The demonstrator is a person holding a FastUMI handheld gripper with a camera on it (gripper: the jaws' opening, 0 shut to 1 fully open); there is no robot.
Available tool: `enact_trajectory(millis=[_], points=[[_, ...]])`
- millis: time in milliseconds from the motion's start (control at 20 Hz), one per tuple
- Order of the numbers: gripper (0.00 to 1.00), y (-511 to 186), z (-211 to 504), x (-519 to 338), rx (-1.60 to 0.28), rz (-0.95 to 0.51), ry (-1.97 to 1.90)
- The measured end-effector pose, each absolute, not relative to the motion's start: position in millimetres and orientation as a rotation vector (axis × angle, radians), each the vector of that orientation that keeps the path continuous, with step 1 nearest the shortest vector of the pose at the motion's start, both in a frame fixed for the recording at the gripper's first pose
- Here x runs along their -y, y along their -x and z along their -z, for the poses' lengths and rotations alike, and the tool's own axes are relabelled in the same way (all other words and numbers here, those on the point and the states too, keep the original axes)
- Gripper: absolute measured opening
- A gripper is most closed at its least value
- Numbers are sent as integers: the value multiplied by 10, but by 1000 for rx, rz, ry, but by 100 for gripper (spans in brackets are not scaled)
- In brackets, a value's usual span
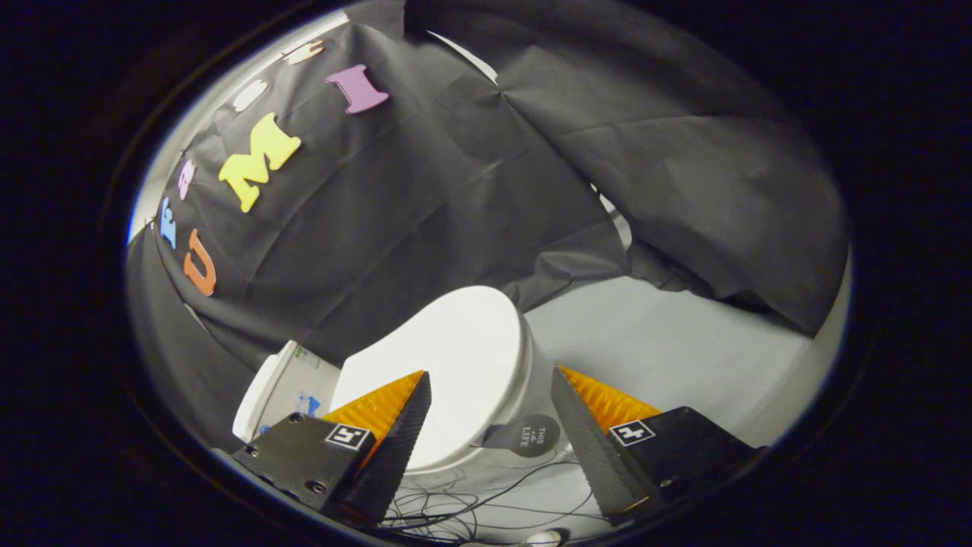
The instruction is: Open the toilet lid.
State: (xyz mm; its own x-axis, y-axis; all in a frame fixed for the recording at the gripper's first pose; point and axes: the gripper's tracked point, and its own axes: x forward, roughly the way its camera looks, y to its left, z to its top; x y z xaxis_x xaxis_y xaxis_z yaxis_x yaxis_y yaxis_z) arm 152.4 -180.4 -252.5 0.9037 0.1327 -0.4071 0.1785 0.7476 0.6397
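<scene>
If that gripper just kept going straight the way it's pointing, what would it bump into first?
Most likely the toilet lid. The gripper has its jaws open, and the closed white lid lies between and just ahead of them. Depth is hard to judge here, so how soon it would touch is unclear.

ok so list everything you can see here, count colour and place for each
toilet lid: one, white, shut flat on the bowl, ahead of the fingers and showing between them
lid tab: one, dark grey, round, sticking out from the lid's near edge, between the fingers
toilet tank: one, white, behind the lid, beyond the left finger
cables: several, thin, black, loose on the floor below the toilet, between the fingers
floor: one, pale grey, beside the toilet, beyond the right finger
booth wall: black cloth, creased, behind the toilet
gripper: one, fingers spread open, holding nothing, either side of the lid's near end
</scene>
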Motion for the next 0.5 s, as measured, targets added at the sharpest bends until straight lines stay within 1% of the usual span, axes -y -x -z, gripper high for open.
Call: enact_trajectory(millis=[300, 500], points=[[97, -1442, 2942, 1783, -547, 11, -906], [89, -1403, 3029, 1799, -560, -2, -1036]])
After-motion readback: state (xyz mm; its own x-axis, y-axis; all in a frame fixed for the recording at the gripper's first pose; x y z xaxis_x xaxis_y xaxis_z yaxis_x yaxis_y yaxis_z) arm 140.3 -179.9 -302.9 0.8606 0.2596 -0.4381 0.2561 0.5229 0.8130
